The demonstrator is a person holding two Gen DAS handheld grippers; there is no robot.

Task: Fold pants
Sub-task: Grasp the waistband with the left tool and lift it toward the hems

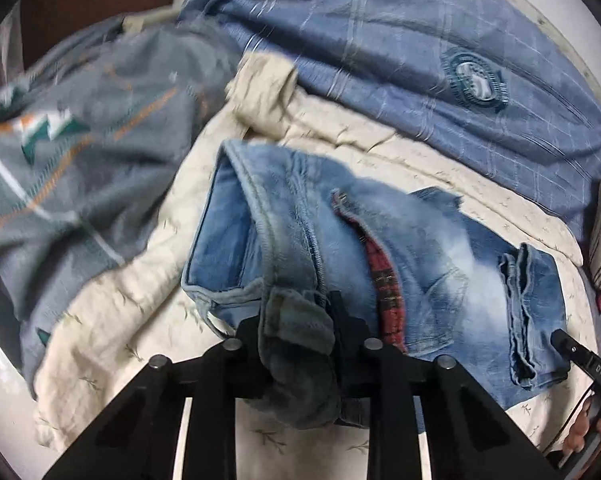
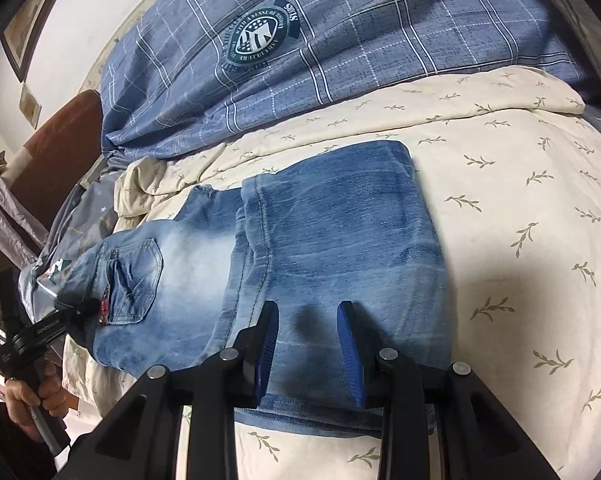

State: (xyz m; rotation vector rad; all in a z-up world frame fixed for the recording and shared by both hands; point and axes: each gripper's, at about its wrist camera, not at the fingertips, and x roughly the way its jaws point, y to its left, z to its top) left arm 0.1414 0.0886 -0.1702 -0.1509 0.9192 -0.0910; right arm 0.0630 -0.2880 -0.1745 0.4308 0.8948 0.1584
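The pants (image 2: 300, 240), faded blue jeans partly folded, lay across a cream bedspread (image 2: 520, 208) printed with small leafy sprigs. The left gripper (image 1: 296, 320) was clamped on the waistband end of the jeans: a thick bunch of denim was squeezed between its two black fingers (image 1: 342, 312) and bulged back toward the camera, with a strip of red plaid lining (image 1: 384, 280) just beside the right-hand finger. Beyond those fingertips the rest of the waist stood open and slightly lifted. The right gripper (image 2: 308, 312) hovered over the folded leg section, its blue-padded fingers (image 2: 350, 344) parted with only flat denim showing in the gap; nothing was pinched, so it was released. A back pocket (image 2: 134, 280) sat off to the left of its fingers, close to where the other gripper held the cloth. Farther ahead of both sets of fingertips lay a blue checked duvet (image 2: 340, 60) bearing a round emblem (image 2: 256, 40), and a grey patterned blanket (image 1: 80, 140) lay left of the left gripper.
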